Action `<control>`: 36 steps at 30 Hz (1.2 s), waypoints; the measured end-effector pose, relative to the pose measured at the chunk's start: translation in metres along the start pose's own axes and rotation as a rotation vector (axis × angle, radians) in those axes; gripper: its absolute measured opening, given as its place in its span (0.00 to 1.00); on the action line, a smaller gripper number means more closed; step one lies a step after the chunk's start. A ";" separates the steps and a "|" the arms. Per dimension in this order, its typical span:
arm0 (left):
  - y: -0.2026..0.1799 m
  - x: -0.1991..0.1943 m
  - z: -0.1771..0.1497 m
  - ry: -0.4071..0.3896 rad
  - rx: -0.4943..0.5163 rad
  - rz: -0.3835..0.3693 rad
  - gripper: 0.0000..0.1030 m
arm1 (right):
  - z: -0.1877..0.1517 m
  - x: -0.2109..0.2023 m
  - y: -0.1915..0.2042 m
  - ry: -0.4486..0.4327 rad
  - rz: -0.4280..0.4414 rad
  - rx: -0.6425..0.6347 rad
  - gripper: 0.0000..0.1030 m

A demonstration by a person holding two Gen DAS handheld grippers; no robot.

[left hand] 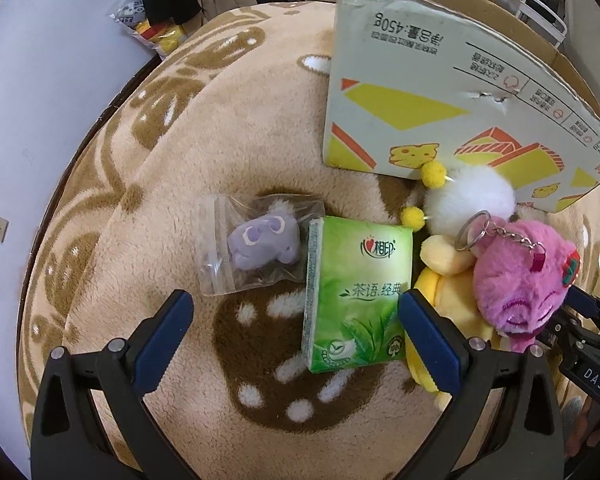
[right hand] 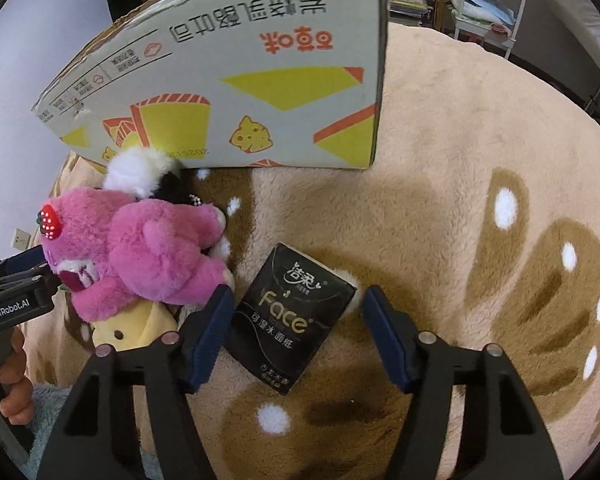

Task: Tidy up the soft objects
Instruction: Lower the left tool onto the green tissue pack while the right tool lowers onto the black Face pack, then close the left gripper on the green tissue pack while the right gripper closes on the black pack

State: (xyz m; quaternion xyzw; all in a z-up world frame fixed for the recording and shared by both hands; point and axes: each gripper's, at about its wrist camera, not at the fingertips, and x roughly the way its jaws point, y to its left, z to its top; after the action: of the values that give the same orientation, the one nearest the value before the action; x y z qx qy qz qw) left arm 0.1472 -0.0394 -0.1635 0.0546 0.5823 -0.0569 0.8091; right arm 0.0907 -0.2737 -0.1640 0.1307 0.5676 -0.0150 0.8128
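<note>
In the left wrist view my left gripper [left hand: 296, 314] is open over the blanket; a green tissue pack [left hand: 358, 296] lies between its fingers, against the right one. A purple plush in a clear bag [left hand: 258, 246] lies left of the pack. A pink plush bear [left hand: 520, 280], a yellow plush [left hand: 444, 280] and a white pom-pom toy [left hand: 470, 196] lie to the right. In the right wrist view my right gripper [right hand: 298, 316] is open around a black tissue pack [right hand: 286, 320]. The pink bear [right hand: 140, 252] lies left of it on the yellow plush [right hand: 136, 330].
A cardboard box [left hand: 440, 92] stands behind the toys; it also shows in the right wrist view [right hand: 236, 80]. Everything rests on a beige and brown fleece blanket [left hand: 172, 168]. Shelves, a chair and clutter stand beyond. The left gripper [right hand: 16, 284] shows at the right wrist view's left edge.
</note>
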 end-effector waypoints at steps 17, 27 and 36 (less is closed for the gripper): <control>0.008 0.017 0.006 0.060 -0.051 -0.068 0.98 | 0.000 0.002 0.002 0.007 0.007 0.006 0.68; -0.001 0.018 0.006 0.041 -0.006 -0.073 0.87 | 0.003 0.004 0.001 0.011 0.008 0.006 0.68; 0.004 0.022 0.006 0.060 -0.035 -0.127 0.78 | 0.003 0.003 0.002 0.012 0.009 0.009 0.68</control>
State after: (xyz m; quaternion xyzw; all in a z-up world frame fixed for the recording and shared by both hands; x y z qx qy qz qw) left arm 0.1606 -0.0373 -0.1823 0.0050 0.6093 -0.0961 0.7871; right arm 0.0949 -0.2723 -0.1656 0.1368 0.5718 -0.0131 0.8088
